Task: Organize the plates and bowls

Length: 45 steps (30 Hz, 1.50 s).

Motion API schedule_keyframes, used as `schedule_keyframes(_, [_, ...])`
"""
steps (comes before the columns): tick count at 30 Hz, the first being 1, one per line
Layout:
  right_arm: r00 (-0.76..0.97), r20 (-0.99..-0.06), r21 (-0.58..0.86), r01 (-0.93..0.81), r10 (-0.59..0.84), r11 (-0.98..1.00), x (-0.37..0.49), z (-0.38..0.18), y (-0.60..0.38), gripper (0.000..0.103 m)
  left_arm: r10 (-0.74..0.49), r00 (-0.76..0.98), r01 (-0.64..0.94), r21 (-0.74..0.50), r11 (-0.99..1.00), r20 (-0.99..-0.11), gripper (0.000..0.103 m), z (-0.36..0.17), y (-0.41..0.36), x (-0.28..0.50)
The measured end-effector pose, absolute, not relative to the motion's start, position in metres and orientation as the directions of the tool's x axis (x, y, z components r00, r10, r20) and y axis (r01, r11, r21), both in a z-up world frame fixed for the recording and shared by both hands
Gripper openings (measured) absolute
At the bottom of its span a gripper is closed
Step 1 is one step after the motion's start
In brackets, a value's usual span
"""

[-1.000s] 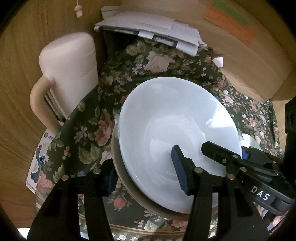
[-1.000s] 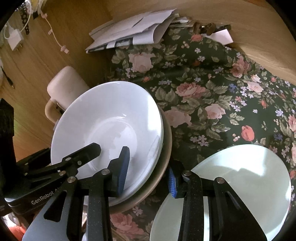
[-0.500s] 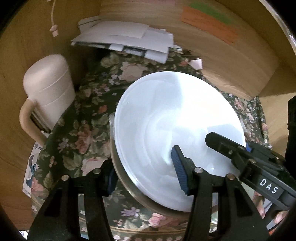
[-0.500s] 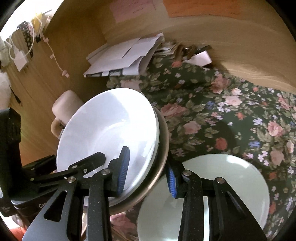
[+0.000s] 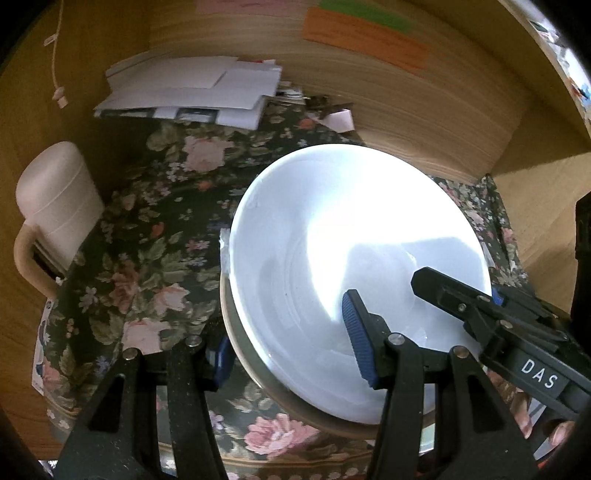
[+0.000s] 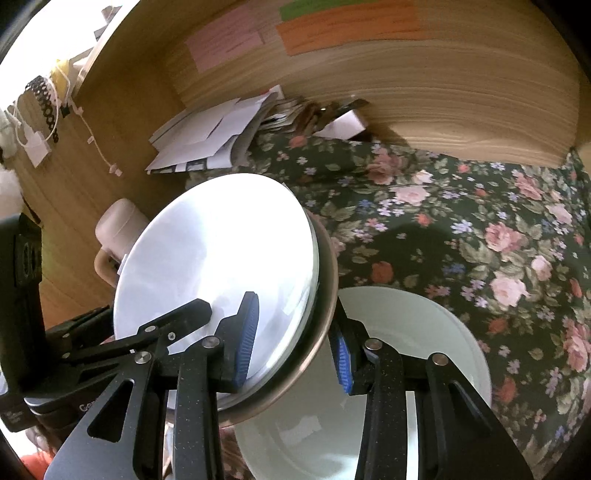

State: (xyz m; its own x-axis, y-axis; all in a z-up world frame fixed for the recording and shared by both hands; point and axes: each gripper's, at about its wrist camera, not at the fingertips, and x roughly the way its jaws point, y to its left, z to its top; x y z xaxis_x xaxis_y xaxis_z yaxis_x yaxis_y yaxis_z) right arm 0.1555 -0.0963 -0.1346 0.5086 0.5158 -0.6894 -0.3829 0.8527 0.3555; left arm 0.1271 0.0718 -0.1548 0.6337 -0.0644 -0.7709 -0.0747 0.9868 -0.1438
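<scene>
Both hand-held grippers clamp the same stack of dishes from opposite sides, holding it tilted above the desk [image 6: 480, 206], which is covered with a dark floral cloth [image 5: 147, 266].

The stack is a white bowl [image 5: 332, 240] nested in a brown dish [image 6: 327, 280], whose rim shows as a tan band around the bowl's lower edge. Something thin and clear seems to lie between them, but what it is cannot be told.

The left hand-held gripper [image 5: 291, 350] grips the stack's near rim: one blue pad [image 5: 356, 336] lies inside the bowl and the other sits under the brown rim. The right hand-held gripper [image 6: 291, 343] does the same on the other side, one blue pad on the bowl's inner wall and one on the outside of the brown dish. Each gripper shows in the other's view, reaching over the bowl.

A pale green bowl [image 6: 424, 332] sits on the cloth just beside and partly under the stack, on the right gripper's side.

A cream jug [image 5: 55, 199] with a handle stands at the cloth's left edge. Papers [image 5: 192, 92] lie piled at the back against the wooden wall, where coloured notes [image 6: 347, 26] are stuck.
</scene>
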Motion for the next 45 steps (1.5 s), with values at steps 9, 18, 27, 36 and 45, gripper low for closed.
schedule_keyframes(9, [0.535, -0.691, 0.345, -0.347, 0.486, 0.872, 0.144, -0.132, -0.126, 0.034, -0.101, 0.637, -0.023, -0.150, 0.988, -0.764, 0.053, -0.154, 0.045, 0.127])
schedule_keyframes(18, [0.538, -0.696, 0.354, -0.320, 0.476, 0.879, 0.136, -0.136, -0.150, 0.034, -0.121, 0.625, 0.003, -0.153, 0.988, -0.771, 0.053, -0.158, 0.025, 0.123])
schedule_keyframes(27, [0.514, -0.716, 0.370, -0.294, 0.472, 0.881, 0.132, -0.150, -0.166, 0.034, -0.135, 0.606, 0.007, -0.164, 0.986, -0.784, 0.053, -0.168, 0.011, 0.122])
schedule_keyframes(36, [0.490, -0.735, 0.385, -0.267, 0.469, 0.883, 0.135, -0.164, -0.176, 0.034, -0.140, 0.570, 0.007, -0.166, 0.986, -0.810, 0.053, -0.183, 0.001, 0.130])
schedule_keyframes(45, [0.474, -0.734, 0.409, -0.265, 0.487, 0.873, 0.139, -0.173, -0.177, 0.034, -0.127, 0.568, 0.016, -0.143, 0.990, -0.813, 0.053, -0.184, 0.000, 0.134])
